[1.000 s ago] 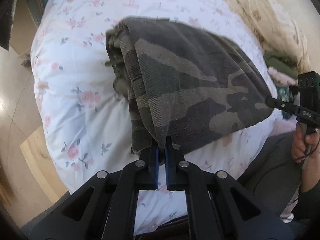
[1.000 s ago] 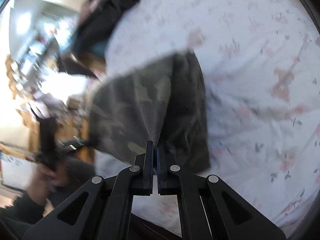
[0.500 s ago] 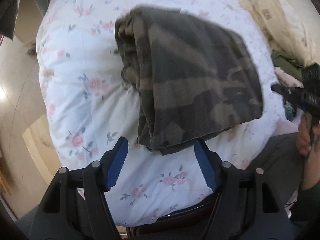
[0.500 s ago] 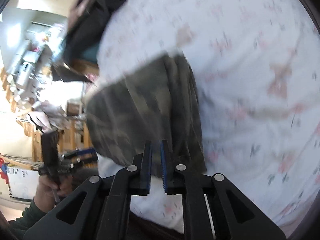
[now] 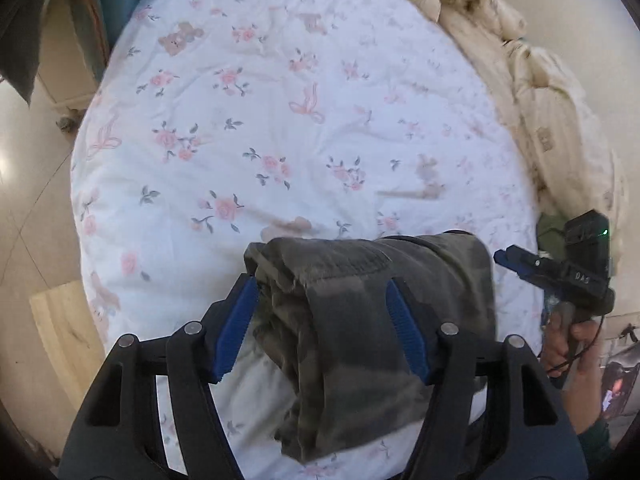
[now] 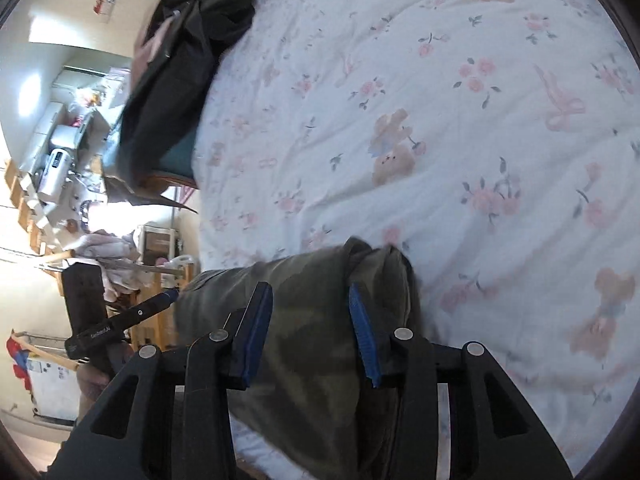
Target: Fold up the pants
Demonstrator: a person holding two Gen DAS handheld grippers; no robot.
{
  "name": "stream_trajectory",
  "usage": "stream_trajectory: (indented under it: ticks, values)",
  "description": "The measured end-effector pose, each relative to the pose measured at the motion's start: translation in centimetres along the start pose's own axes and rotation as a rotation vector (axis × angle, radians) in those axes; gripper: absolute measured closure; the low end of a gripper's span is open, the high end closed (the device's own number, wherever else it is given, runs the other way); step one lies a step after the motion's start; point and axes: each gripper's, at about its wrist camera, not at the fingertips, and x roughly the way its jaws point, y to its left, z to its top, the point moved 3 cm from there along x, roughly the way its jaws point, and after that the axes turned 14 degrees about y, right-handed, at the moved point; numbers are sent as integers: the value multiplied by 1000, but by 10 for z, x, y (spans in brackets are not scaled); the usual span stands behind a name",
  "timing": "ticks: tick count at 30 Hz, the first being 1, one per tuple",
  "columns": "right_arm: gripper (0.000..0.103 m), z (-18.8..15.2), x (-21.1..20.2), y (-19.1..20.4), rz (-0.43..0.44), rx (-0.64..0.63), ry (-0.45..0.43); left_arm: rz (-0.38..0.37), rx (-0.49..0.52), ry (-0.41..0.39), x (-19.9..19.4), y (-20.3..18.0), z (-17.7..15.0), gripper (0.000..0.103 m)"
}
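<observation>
Camouflage-green pants (image 5: 372,312), folded into a thick bundle, lie at the near edge of the bed (image 5: 280,120), on its white quilt printed with pink flowers and small bears. In the left wrist view the left gripper (image 5: 320,328) hangs over the bundle with its blue pads spread wide to either side of the stacked folds; the jaws are closing a little, the cloth lies between them, and the pads do not press on it. The right gripper (image 6: 312,328) also stands released above the pants (image 6: 312,320), its jaws opening, with the fabric showing in the gap and no pinch on it. Each camera catches the other tool beside the bundle: the right one at the right edge, gripped by a hand (image 5: 572,344), the left one at the left edge of the right wrist view. A cream blanket (image 5: 540,92) is heaped along the far side of the bed, and dark clothes (image 6: 180,60) hang over its other end.
</observation>
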Motion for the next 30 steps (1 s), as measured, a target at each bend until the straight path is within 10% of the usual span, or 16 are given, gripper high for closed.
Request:
stream_trajectory:
  ticks: [6,8,10,20,27,30]
  values:
    - [64,15,24,-7,-43,-8,43,-1,17,40,26,-4,4,68]
    - [95,15,24,-7,-51,-23,31,13,42,32,25,-9,4,88]
    - [98,12,21,-5,-64,-44,26,43,88,19,21,-19,1,93]
    - [103,-3,-15,-2,-81,-34,-133,75,93,-17,13,-18,-7,96]
    - [103,-2,-5,-7,-135,5,-69,52,70,-11,14,-19,-6,92]
    - [103,-1,-7,-10,-302,6,-77,67,62,-12,14,-16,-5,88]
